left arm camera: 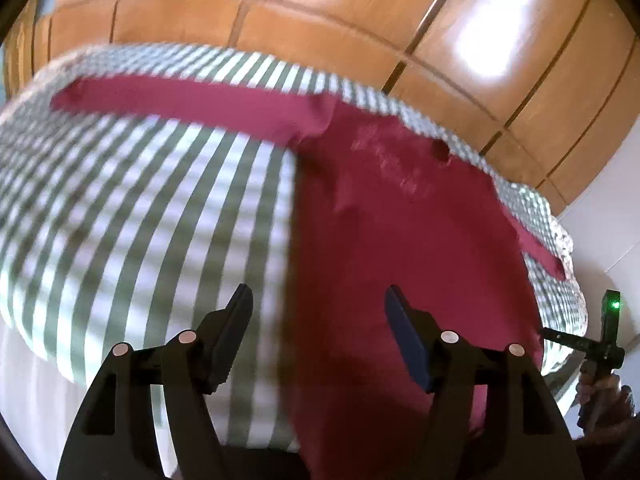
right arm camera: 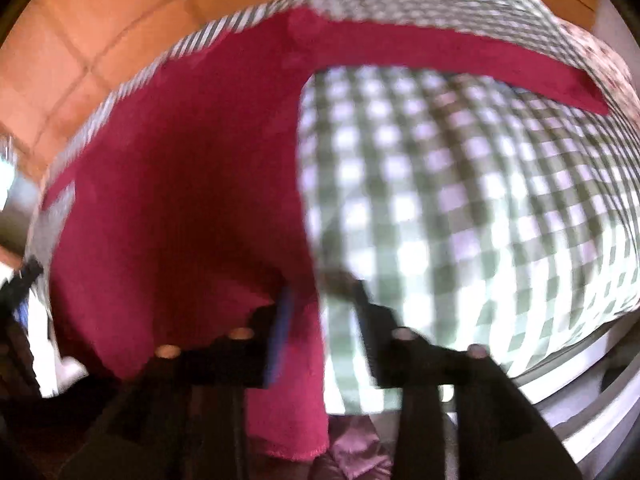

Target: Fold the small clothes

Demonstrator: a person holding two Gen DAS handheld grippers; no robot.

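Observation:
A dark red long-sleeved garment (left arm camera: 400, 216) lies spread on a green-and-white striped and checked cloth (left arm camera: 140, 208). One sleeve (left arm camera: 192, 104) stretches out to the far left. My left gripper (left arm camera: 318, 300) is open, its jaws wide apart above the garment's left side edge, holding nothing. In the right wrist view the same garment (right arm camera: 180, 200) fills the left half, with its other sleeve (right arm camera: 440, 56) stretched to the right over the checked cloth (right arm camera: 480, 200). My right gripper (right arm camera: 324, 292) is open just above the garment's right edge; the view is blurred.
Orange-brown floor tiles (left arm camera: 320, 8) lie beyond the cloth. The other hand-held gripper (left arm camera: 600, 344), with a green light, shows at the right edge of the left wrist view. A pale striped edge (right arm camera: 580, 392) runs below the checked cloth.

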